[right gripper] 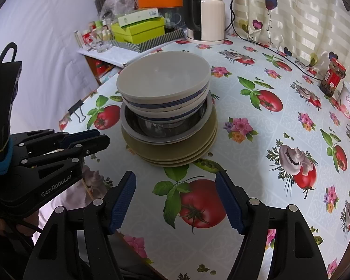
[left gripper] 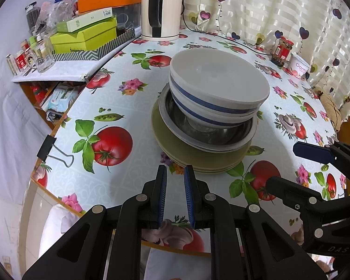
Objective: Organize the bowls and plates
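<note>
A stack stands on the table: several tan plates [left gripper: 186,154] [right gripper: 175,149] at the bottom, a steel bowl with a grey rim [left gripper: 207,135] [right gripper: 151,128] on them, and two white bowls with blue bands [left gripper: 219,84] [right gripper: 161,81] nested on top. My left gripper [left gripper: 175,172] is just in front of the plates, jaws narrowly apart and empty; it also shows in the right wrist view [right gripper: 100,140]. My right gripper [right gripper: 175,179] is open wide and empty, in front of the stack; it also shows in the left wrist view [left gripper: 289,165].
A kettle [left gripper: 161,11] [right gripper: 205,11] stands at the back. Green boxes [left gripper: 84,35] and glass jars [left gripper: 42,56] fill a side shelf at left. A red jar [left gripper: 282,51] and a white cup [left gripper: 299,67] stand at right near the curtain. A binder clip [left gripper: 51,149] grips the tablecloth edge.
</note>
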Demonstrator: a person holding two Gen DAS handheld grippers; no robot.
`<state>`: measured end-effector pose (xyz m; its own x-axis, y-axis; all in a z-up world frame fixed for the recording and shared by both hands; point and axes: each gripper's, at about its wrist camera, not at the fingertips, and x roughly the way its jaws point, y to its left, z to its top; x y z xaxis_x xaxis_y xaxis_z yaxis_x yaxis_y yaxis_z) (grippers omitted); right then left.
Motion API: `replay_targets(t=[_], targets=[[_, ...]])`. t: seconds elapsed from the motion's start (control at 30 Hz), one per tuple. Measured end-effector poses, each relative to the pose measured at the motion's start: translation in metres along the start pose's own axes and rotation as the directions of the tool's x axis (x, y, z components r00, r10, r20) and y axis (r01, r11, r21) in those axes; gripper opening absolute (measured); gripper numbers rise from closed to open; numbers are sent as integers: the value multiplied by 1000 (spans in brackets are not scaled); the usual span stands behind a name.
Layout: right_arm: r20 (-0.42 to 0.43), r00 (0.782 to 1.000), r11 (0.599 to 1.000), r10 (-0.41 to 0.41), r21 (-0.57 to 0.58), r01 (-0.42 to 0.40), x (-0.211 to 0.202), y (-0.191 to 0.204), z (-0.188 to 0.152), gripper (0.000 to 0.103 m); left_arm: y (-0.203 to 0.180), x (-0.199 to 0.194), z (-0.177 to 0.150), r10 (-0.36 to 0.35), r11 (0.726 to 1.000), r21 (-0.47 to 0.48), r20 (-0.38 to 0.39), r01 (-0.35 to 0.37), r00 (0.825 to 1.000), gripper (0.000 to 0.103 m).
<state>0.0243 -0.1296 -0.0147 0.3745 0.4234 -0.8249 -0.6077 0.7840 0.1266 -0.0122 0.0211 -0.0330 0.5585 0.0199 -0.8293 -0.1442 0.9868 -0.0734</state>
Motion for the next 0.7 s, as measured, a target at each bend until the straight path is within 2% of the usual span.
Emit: replay_targets(t=[0.7], targets=[[6,1000,999,-23,-34,24,-2,5,3,72,-3,2,0,-1,1000,10,-1,1,1000,16]])
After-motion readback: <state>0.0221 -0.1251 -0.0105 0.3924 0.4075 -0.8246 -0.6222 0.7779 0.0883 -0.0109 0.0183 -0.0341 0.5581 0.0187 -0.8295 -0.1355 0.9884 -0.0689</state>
